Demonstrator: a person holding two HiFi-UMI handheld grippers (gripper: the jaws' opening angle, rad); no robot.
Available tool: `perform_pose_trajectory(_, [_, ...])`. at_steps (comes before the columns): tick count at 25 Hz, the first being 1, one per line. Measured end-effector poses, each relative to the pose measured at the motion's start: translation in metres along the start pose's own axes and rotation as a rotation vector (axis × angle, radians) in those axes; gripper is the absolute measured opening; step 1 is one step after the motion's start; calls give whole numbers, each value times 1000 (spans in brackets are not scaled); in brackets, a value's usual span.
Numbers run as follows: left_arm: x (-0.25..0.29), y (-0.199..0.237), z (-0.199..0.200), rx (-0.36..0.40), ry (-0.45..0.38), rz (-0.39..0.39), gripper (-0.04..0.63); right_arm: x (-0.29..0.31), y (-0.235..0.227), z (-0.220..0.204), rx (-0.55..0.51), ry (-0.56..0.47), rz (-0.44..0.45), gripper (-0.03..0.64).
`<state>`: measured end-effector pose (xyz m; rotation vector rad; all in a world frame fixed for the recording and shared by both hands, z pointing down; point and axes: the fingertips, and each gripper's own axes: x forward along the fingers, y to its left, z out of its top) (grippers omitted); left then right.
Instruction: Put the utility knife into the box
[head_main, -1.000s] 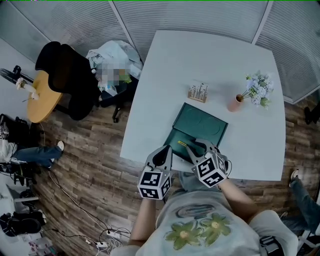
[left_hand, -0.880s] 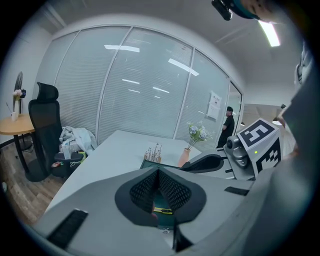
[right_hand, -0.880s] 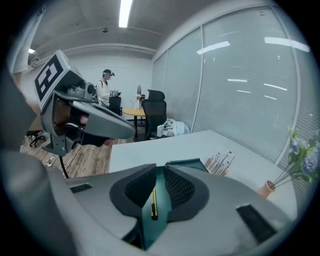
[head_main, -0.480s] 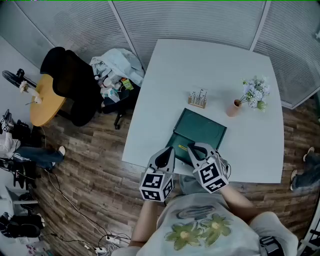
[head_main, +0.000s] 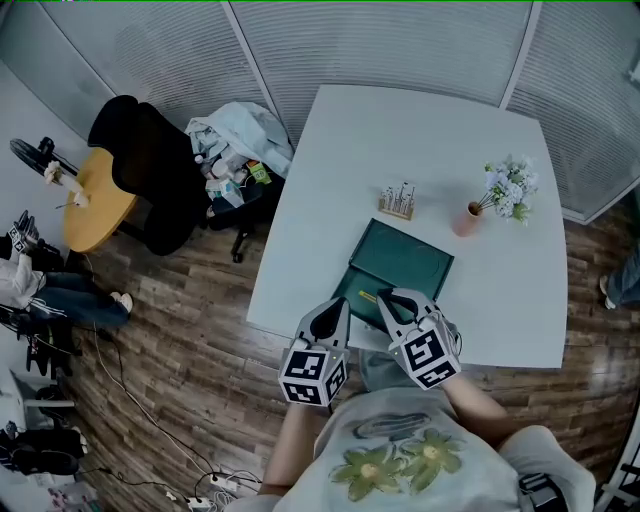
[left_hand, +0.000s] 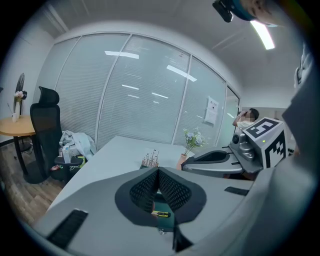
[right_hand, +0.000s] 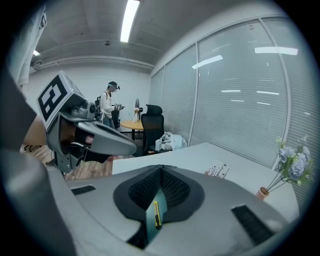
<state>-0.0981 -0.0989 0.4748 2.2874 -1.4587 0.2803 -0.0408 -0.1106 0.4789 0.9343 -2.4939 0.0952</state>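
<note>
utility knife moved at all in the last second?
No. The utility knife lies at the same near-left spot on the green box, just left of the right gripper.

Your white bench (head_main: 400, 140) carries a pink vase (head_main: 467, 218) of flowers and, to its left, a small rack (head_main: 398, 202). Off to your left, a black chair (head_main: 150, 175) stands beside a round wooden table (head_main: 95, 205).

Utility knife (head_main: 366, 297) in box (head_main: 405, 258), at front edge of table (head_main: 400, 140); rack (head_main: 398, 201) behind box; vase (head_main: 467, 218) right of rack.
</note>
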Motion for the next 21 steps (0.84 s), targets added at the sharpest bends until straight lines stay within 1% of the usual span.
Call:
perform_pose_trajectory(10, [-10, 0, -3, 2, -1, 1, 0, -6, 6, -3, -7, 9, -13, 0])
perform_pose_trajectory(21, [-16, 7, -3, 2, 3, 4, 0, -3, 13, 1, 3, 7, -2, 0])
